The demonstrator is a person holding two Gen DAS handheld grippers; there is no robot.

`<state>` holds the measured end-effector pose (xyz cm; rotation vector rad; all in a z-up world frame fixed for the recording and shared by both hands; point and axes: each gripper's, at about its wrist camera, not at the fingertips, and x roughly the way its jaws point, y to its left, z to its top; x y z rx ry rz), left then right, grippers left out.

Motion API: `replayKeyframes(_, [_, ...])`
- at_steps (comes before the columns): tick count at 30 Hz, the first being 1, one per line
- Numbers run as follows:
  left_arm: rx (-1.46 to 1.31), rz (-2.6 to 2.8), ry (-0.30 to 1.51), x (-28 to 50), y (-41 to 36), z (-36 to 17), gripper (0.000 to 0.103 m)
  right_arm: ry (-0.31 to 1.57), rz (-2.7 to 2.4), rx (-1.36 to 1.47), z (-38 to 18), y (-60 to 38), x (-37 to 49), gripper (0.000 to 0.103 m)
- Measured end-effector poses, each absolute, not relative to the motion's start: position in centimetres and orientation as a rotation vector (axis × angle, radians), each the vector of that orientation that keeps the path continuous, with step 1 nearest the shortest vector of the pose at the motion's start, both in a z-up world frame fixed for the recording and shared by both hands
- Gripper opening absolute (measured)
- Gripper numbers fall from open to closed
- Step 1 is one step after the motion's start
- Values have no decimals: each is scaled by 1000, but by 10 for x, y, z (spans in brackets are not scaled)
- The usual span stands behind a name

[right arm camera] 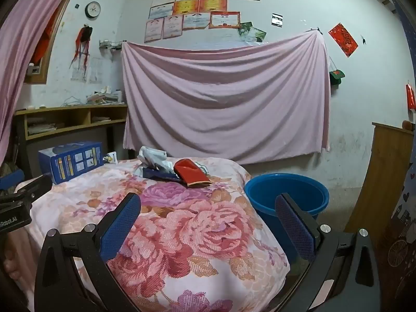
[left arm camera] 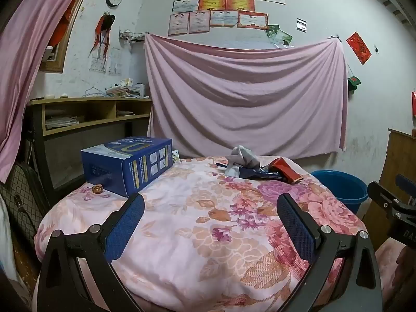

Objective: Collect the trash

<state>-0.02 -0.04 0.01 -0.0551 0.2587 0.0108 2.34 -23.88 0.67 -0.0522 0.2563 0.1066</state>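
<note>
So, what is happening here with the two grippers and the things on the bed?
A person holds two grippers over a bed with a floral quilt, apparently to collect trash. The left gripper and the right gripper are both open and hold nothing. At the far end of the quilt lie crumpled paper, a red packet and a dark blue wrapper. A blue box rests farther left. A blue bucket stands on the floor beside the bed. Nothing has been picked up yet.
</note>
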Motion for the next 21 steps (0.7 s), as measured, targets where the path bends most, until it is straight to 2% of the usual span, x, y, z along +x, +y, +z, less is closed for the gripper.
replayKeyframes(21, [-57,8,267,0,0,0,100,246,101,-43,6,-240,23,103])
